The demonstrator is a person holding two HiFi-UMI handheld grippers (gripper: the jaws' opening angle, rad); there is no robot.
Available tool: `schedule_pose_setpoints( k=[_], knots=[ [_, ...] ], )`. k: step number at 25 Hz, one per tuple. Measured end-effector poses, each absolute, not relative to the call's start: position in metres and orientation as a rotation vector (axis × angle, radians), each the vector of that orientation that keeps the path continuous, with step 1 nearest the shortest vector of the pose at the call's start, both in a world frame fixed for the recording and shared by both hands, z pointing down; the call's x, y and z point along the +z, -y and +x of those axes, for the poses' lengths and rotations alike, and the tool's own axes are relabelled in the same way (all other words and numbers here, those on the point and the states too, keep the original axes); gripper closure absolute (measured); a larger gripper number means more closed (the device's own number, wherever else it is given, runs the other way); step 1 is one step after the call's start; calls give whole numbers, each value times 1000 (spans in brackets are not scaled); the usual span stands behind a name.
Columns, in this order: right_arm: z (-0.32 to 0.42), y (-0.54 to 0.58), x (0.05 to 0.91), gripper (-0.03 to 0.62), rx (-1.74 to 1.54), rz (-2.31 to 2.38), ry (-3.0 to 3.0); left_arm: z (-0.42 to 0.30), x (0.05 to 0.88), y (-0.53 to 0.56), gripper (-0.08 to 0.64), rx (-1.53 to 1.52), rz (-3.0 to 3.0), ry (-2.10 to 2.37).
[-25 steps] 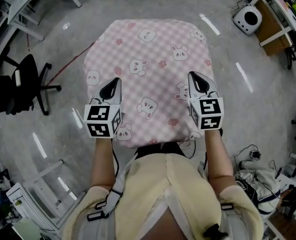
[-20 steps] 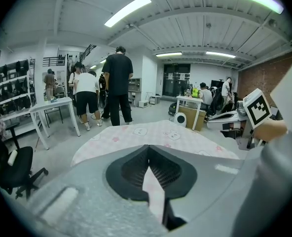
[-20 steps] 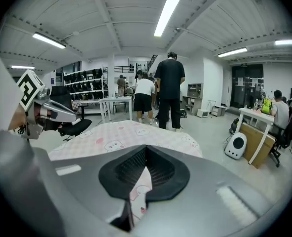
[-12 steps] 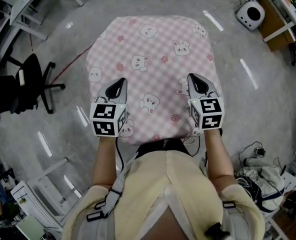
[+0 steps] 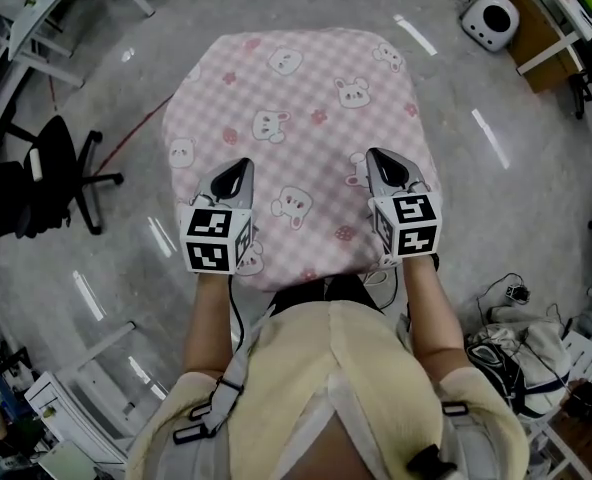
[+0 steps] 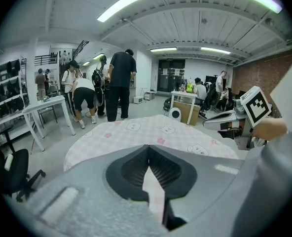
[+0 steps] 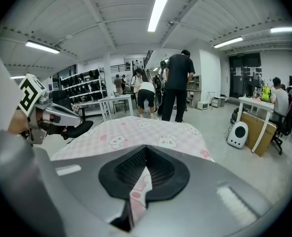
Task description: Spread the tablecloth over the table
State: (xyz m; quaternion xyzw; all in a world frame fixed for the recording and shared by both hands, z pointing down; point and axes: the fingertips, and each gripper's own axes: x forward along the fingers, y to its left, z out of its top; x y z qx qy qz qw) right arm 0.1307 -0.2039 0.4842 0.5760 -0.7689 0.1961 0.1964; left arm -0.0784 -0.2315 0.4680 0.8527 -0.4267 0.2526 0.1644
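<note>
Both grippers are clenching the near edge of the pink bunny-print tablecloth (image 5: 301, 88), left gripper (image 5: 239, 165) and right gripper (image 5: 375, 157) well apart, with the cloth already lying draped across the table, so the final settling appears to be under way, calling next for even lowering and release.

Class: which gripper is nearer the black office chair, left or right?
Left. The left gripper clamps the tablecloth on the side facing the black office chair; the right gripper clamps its opposite side, farther off.
</note>
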Motion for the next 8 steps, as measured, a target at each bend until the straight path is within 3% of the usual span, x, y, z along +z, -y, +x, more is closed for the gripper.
schedule_pose_setpoints(
  k=[8],
  knots=[
    [129, 201, 494, 589, 547, 1595, 2152, -69, 479, 229, 555, 716, 2429, 1180]
  ],
)
